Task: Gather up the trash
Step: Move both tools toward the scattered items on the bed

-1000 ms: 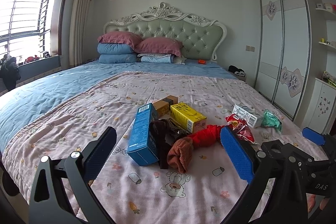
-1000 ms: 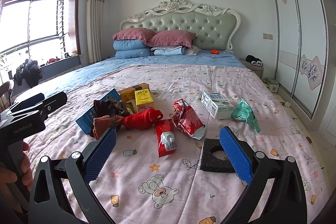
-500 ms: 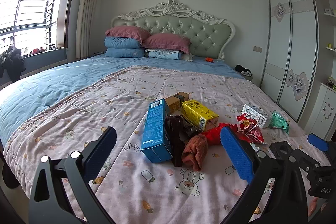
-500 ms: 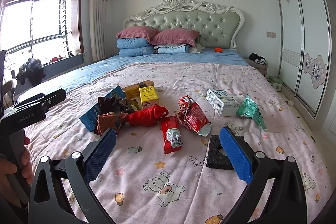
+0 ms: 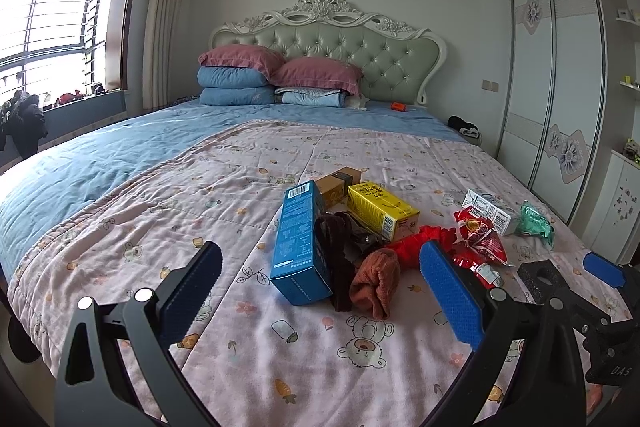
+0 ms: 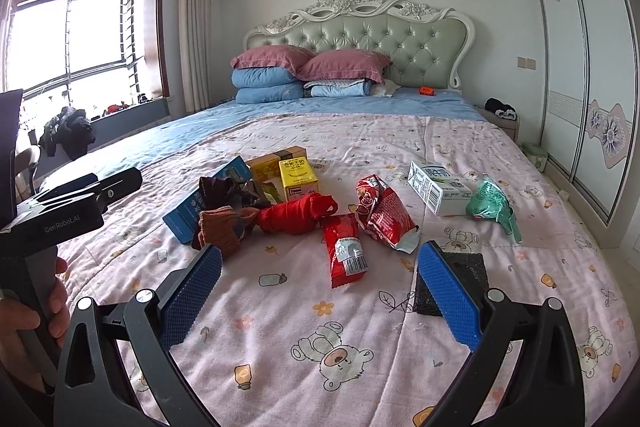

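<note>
Litter lies on the pink bedspread [image 6: 360,347]: a blue box [image 5: 299,245], a yellow carton [image 5: 382,211], a brown box [image 5: 336,183], two red snack packets [image 6: 346,251] [image 6: 384,213], a white milk carton [image 6: 438,187], a green wrapper [image 6: 492,205] and a black foam square [image 6: 460,281]. Brown, orange and red socks [image 5: 376,283] are mixed in. My left gripper [image 5: 320,291] stands open just short of the blue box and socks. Open and empty, my right gripper [image 6: 320,291] hovers near the lower red packet, its right finger over the foam.
Pillows [image 6: 304,67] and a padded headboard [image 6: 360,39] stand at the far end. A wardrobe [image 6: 592,67] lines the right wall beside a narrow floor strip. A window sill with dark clothes [image 6: 68,131] is on the left. A hand [image 6: 36,311] holds the left gripper's handle.
Both grippers have moved forward over the bed toward the litter, so the items look larger and nearer. Both stay open; nothing was taken hold of.
</note>
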